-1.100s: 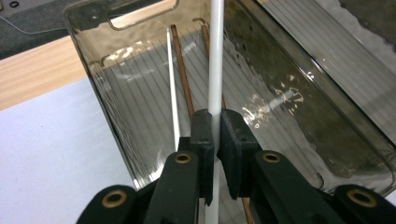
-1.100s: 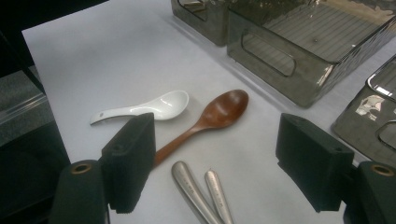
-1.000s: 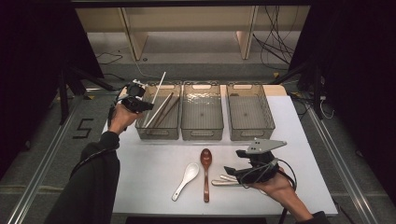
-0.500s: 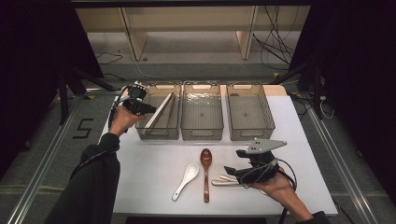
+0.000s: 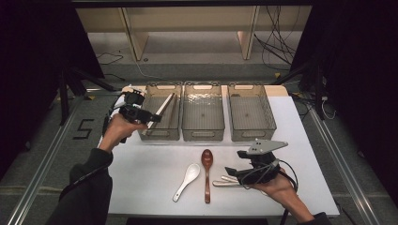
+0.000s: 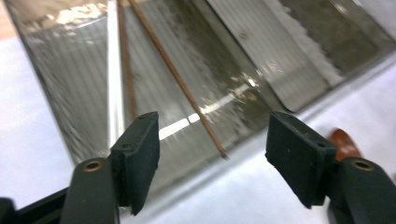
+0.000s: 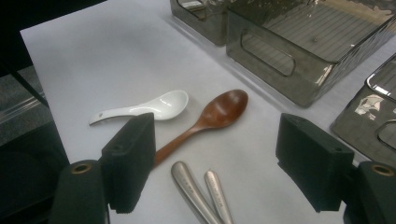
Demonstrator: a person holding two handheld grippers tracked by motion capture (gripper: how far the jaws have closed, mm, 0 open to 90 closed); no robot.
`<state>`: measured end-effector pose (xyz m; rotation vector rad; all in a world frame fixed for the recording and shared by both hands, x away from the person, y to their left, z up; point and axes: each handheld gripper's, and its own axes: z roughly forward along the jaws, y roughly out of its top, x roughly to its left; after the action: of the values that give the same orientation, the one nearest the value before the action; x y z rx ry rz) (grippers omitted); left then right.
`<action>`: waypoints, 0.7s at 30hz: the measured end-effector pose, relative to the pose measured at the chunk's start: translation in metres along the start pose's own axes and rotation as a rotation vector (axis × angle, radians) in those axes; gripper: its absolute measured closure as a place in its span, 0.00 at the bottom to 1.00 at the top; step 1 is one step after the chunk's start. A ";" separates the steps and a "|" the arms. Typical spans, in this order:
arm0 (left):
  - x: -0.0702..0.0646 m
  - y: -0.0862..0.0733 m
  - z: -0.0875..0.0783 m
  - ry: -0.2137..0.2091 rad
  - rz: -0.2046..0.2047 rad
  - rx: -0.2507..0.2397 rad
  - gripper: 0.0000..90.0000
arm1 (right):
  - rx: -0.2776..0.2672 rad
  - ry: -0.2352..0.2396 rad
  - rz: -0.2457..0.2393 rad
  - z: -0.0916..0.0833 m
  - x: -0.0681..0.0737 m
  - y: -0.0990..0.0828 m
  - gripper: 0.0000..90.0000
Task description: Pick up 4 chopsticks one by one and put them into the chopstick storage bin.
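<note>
In the left bin (image 5: 161, 115), thin, seemingly wooden chopsticks (image 6: 175, 74), aslant, beyond left gripper (image 6: 212, 154), jaws just opened

Three clear bins stand side by side across the far table (image 5: 141, 187), walling off that edge. The left bin (image 5: 162, 133) holds chopsticks (image 6: 187, 88) leaning up, apparently past its rim (hard to judge), so entry is narrow. White spoon (image 5: 187, 180), wooden spoon (image 5: 206, 173) and metal handles (image 7: 198, 193) crowd the near middle.
</note>
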<state>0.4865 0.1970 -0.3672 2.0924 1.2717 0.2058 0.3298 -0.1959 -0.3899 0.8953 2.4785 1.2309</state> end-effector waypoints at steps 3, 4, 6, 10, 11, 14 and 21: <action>-0.009 -0.010 0.001 -0.005 0.017 0.026 0.35 | 0.001 -0.001 0.002 0.000 0.000 0.000 0.33; -0.011 -0.012 0.002 0.000 0.025 0.042 0.34 | 0.002 -0.002 0.004 0.000 0.000 0.000 0.33; -0.014 -0.016 0.002 0.012 0.029 0.028 0.33 | 0.001 -0.003 0.002 0.000 0.001 0.000 0.33; -0.016 -0.024 0.002 0.019 0.035 0.037 0.31 | -0.002 -0.007 0.002 -0.001 0.001 0.000 0.33; -0.017 -0.026 0.002 0.016 0.037 0.040 0.30 | -0.002 -0.007 0.001 -0.001 0.001 0.000 0.33; -0.023 -0.031 0.002 0.002 0.050 0.051 0.29 | -0.002 -0.007 0.003 -0.001 0.000 0.000 0.33; -0.047 -0.046 0.010 -0.021 0.123 0.102 0.26 | -0.001 -0.008 0.000 -0.001 0.000 0.000 0.33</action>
<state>0.4339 0.1673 -0.3934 2.2566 1.1648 0.1758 0.3292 -0.1962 -0.3896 0.8977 2.4717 1.2266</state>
